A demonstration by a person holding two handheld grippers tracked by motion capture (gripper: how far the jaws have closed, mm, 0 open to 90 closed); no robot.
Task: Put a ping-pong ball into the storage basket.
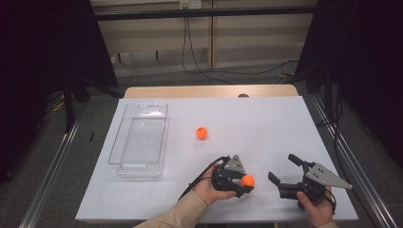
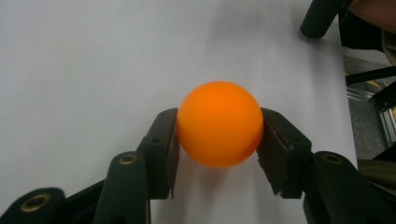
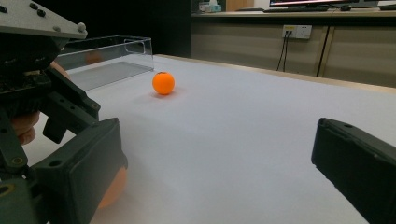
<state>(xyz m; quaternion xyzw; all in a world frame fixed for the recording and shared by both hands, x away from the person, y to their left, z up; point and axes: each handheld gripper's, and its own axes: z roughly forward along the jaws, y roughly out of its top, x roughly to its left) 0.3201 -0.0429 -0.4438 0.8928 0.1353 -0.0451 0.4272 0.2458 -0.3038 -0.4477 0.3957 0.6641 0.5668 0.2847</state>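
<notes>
High view overhead facing forward, claw views low, sharing table point(image 1: 266, 123)

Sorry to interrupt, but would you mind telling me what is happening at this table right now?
A person is working with a gripper in each hand. The left gripper is shut on an orange ball, low over the white table. The right gripper rests beside it with its jaws wide open and nothing between them. A second orange ball lies loose near the table's middle, and a clear plastic bin with nothing in it sits at the left.
</notes>
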